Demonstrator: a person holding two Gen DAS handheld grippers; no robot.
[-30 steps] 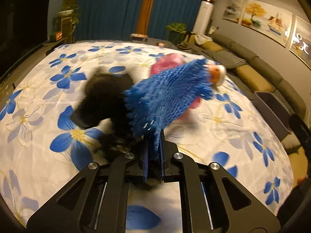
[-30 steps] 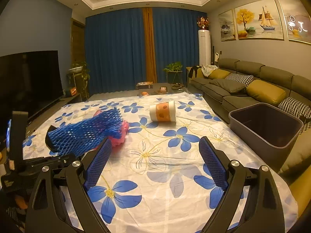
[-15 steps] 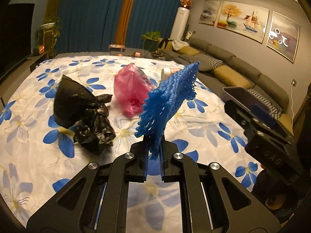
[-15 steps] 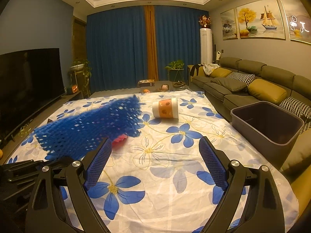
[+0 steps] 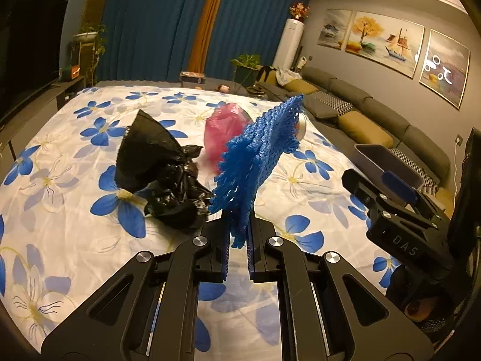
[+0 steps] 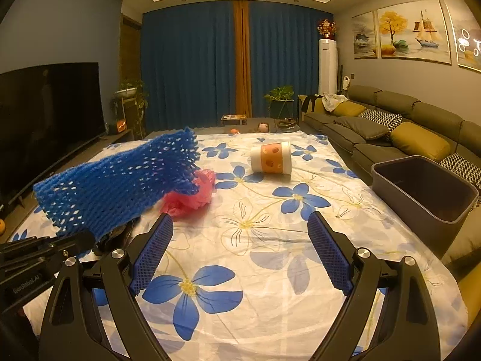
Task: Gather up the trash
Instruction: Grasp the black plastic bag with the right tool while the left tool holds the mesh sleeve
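Change: the blue foam mesh sleeve [image 5: 258, 156] has been carried further toward the sofa-side edge of the bed since a second ago, and the crumpled black plastic bag [image 5: 162, 174] and pink plastic bag [image 5: 224, 132] now lie uncovered behind it.
Left gripper [image 5: 239, 249]: pinched nearly closed on the lower end of the mesh sleeve, which stands up and fans out above the fingers, clear of the floral sheet [image 5: 60, 162].
Right gripper [image 6: 240, 249]: spread wide with nothing between its blue ribbed pads [image 6: 151, 258], hanging over the near part of the sheet.
Bin: the grey plastic rectangular bin [image 6: 427, 189] stands just off the sofa-side edge of the bed; its inside is dark and I can't make out any contents.
Cup: a white paper cup with an orange printed band [image 6: 272, 161] lies on its side toward the far edge of the sheet, well apart from the bags; what is inside can't be seen.
Bags: black one near the middle of the sheet, pink one just beyond it, both crumpled.
Writing: "DAS" on the right tool's body in the left view; "GenRobot.AI" on the left tool's body in the right view.
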